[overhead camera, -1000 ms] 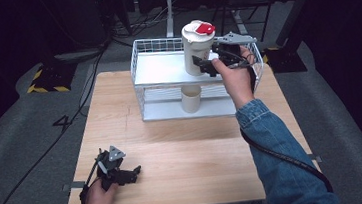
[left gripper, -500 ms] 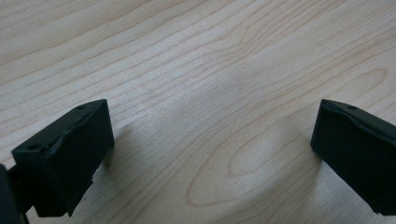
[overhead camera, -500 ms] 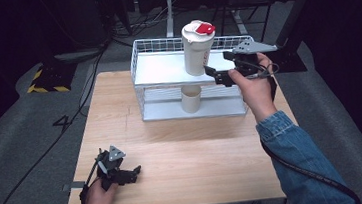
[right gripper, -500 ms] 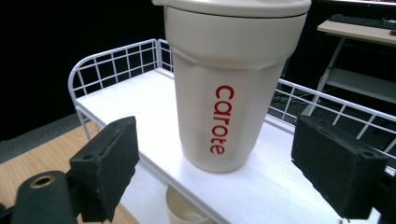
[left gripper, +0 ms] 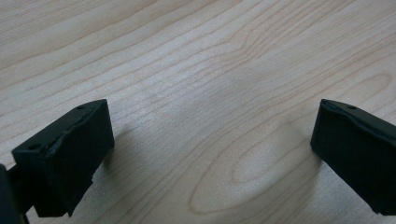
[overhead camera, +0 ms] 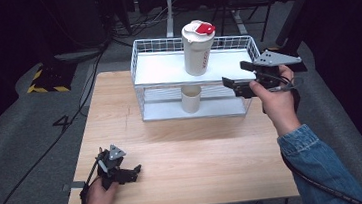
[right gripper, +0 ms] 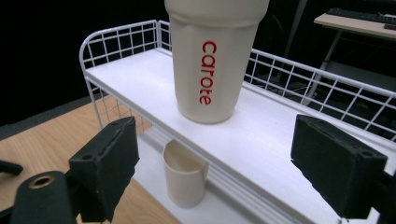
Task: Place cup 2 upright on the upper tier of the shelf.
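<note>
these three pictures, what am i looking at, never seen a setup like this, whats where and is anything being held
A person sits at a wooden table with a hand-held two-jaw gripper in each hand. The high view looks down from above. The other two come from cameras riding on each gripper, looking along its black jaws.

On the table stands a white wire rack. A tall tumbler with a red-and-white lid stands on its top shelf; a small cup sits on the shelf below.

The left gripper rests low on the table, jaws open over bare wood. The right gripper is in the air beside the rack, jaws open, facing the tumbler. Nothing is held.
</note>
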{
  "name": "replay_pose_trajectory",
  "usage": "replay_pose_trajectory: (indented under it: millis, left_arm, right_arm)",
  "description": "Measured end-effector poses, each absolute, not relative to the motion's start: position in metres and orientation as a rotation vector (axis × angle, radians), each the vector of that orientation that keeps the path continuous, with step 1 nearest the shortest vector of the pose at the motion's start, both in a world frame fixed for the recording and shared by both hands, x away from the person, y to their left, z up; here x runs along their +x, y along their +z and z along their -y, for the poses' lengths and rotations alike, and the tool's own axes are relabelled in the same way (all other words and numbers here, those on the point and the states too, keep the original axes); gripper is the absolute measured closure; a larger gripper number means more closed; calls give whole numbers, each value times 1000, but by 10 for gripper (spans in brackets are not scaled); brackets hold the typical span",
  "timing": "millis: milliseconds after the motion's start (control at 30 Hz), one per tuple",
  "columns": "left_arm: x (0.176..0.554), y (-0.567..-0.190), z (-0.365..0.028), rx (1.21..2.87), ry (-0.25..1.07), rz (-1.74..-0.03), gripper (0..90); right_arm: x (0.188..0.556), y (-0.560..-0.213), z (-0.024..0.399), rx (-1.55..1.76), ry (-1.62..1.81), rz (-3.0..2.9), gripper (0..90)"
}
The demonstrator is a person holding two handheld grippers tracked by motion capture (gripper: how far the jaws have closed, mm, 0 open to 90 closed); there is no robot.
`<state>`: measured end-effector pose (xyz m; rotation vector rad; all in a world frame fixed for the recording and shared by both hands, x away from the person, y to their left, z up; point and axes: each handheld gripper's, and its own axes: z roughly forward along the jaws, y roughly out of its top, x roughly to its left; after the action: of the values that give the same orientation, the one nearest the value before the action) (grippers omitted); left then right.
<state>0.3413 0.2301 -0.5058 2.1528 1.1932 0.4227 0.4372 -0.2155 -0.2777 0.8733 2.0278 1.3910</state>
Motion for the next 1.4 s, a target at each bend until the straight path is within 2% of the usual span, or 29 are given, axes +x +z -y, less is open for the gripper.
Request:
replay_pose_trajectory:
  millis: [667, 1400]
  left_arm:
    - [345, -506, -229, 2135, 431, -1224, 0]
    - [345, -506, -228, 2132, 428, -1226, 0]
  right_arm:
    - [398, -312, 266, 933, 1310, -2083, 154]
    - [387, -404, 303, 1156, 1186, -2160, 156]
